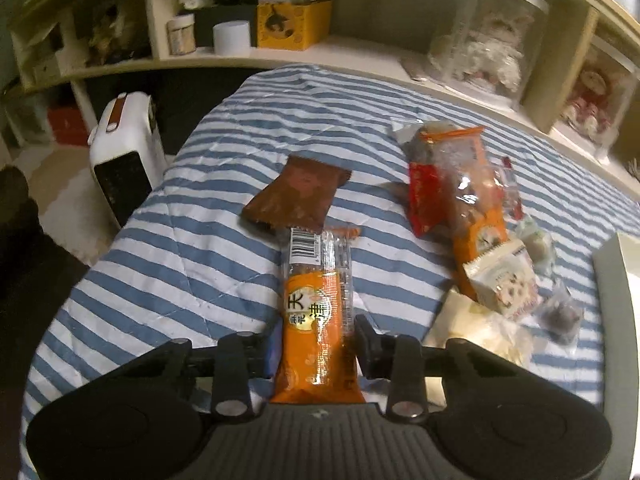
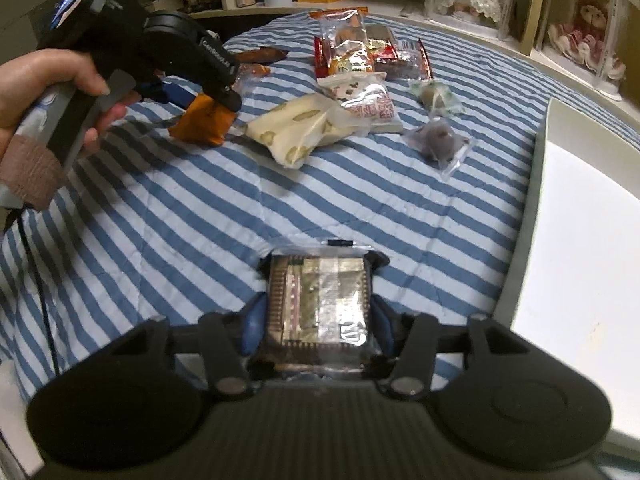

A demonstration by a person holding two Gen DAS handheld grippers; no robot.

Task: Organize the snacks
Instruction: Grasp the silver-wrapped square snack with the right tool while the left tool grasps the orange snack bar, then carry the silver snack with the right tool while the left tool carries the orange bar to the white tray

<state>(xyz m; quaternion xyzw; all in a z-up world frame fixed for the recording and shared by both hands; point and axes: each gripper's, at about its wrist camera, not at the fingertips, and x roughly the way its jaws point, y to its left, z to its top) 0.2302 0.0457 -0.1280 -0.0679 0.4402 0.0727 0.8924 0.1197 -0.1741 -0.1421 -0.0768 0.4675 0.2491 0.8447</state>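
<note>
orange packet: a long, glossy orange snack packet (image 1: 316, 312) with a clear end and a barcode label, lying lengthwise between the fingers of the left gripper (image 1: 314, 344) and reaching forward past them over the bedspread.
left gripper: its black jaws are clamped on the packet's sides near the back end; a person's hand (image 2: 52, 92) holds its handle in the right wrist view.
square packet: a flat, square snack in clear crinkled film (image 2: 320, 304), gold and brown inside, sitting squarely between the fingers.
right gripper: the right gripper (image 2: 320, 300) has closed partway onto the square packet, blue pads pressing both its edges.
brown sachet: a matt brown sachet (image 1: 296, 196) lies just beyond the orange packet's tip.
snack pile: mixed plastic-wrapped snacks (image 1: 472, 204) heaped to the right, touching one another.
bedspread: a quilted blue-and-white striped cover (image 2: 320, 200) under everything.
white tray: a smooth white tray's rim (image 2: 538, 200) at the right edge.
shelves: cream shelving (image 1: 360, 48) behind holds a yellow box (image 1: 292, 24).
</note>
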